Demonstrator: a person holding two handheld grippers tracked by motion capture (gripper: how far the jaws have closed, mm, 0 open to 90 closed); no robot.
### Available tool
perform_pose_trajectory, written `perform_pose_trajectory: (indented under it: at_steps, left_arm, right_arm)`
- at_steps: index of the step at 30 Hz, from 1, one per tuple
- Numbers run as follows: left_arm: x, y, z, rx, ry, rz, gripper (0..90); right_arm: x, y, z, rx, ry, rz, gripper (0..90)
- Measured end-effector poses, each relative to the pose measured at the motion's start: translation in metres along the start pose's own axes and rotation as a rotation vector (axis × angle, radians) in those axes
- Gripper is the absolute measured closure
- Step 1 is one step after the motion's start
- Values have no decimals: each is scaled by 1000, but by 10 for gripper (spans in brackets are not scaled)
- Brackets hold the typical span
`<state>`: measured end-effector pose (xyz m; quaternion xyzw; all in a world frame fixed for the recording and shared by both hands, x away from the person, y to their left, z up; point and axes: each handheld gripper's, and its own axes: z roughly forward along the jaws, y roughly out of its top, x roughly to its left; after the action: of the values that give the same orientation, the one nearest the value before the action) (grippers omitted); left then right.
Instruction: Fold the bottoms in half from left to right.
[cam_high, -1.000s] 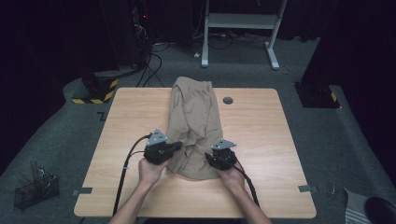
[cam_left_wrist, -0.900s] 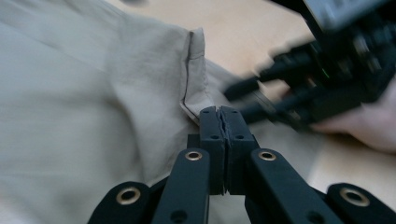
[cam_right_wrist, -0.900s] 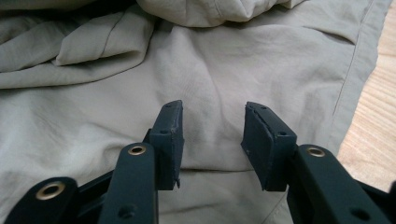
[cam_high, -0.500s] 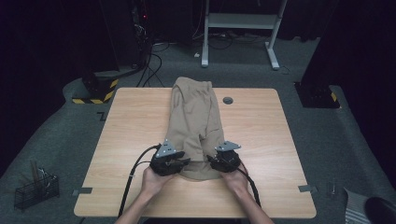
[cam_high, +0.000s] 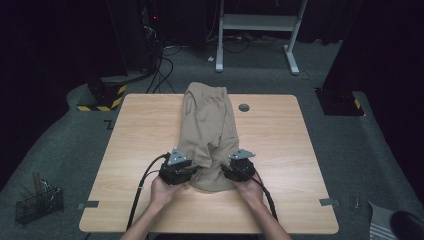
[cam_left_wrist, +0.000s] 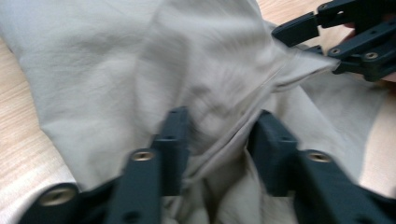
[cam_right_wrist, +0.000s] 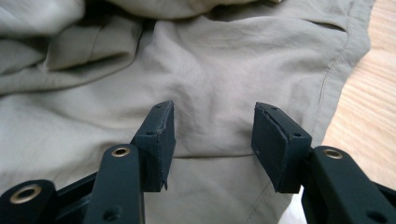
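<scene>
A beige garment (cam_high: 210, 120) lies lengthwise down the middle of the wooden table (cam_high: 140, 130), its near end rumpled. My left gripper (cam_high: 192, 172) rests on the near left part of that cloth (cam_left_wrist: 140, 70). Its jaws have just been closing and stand apart, with a raised fold and seam of the cloth bunched between the pads (cam_left_wrist: 175, 135). My right gripper (cam_high: 226, 172) sits on the near right part of the garment (cam_right_wrist: 224, 70). Its jaws have widened a little and are open over flat fabric near the hem. The right gripper (cam_left_wrist: 355, 37) also shows beyond the fold.
A small dark round grommet (cam_high: 244, 107) is set in the table beside the garment's far end. Bare wood lies on both sides of the cloth. A wire basket (cam_high: 37, 202) stands on the floor at left, with a desk frame (cam_high: 260, 30) behind the table.
My left gripper has come down and toward the near edge onto the cloth, its jaws opening and then narrowing around a fold. The right gripper has stayed put, its jaws slightly wider.
</scene>
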<state>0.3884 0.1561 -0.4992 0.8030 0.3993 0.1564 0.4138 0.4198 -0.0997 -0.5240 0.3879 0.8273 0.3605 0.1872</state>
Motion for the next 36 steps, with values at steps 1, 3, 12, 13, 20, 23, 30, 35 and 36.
perform_pose_trajectory:
  at_steps: [1, 3, 12, 13, 20, 23, 30, 35, 36]
  left_arm:
    - [1, 0, 1, -3, 2, -11, 769]
    - [4, 1, 0, -12, 6, -26, 821]
    - [-13, 4, -3, -13, -30, 53, 879]
    - [-14, 4, 0, 2, -40, 54, 878]
    - [-17, 1, -7, 4, -37, 56, 718]
    - [-17, -1, -16, -6, -21, 43, 593]
    - [-20, -8, -20, 13, 22, 61, 475]
    - [-24, -6, -5, 54, 55, 67, 476]
    - [-25, -6, -1, 66, 64, 71, 474]
  right_arm:
    - [1, 4, 5, 1, -5, 15, 494]
    - [1, 6, 7, 3, -9, 19, 494]
    - [3, 9, 10, 5, -13, 24, 494]
    - [3, 9, 10, 5, -13, 24, 494]
    - [1, 7, 5, 17, 4, 33, 457]
    - [0, 3, -6, 3, 10, 40, 455]
    - [3, 8, -36, -85, 74, 27, 459]
    - [14, 17, -41, -119, 112, -1, 445]
    - [15, 17, -42, -124, 114, 1, 442]
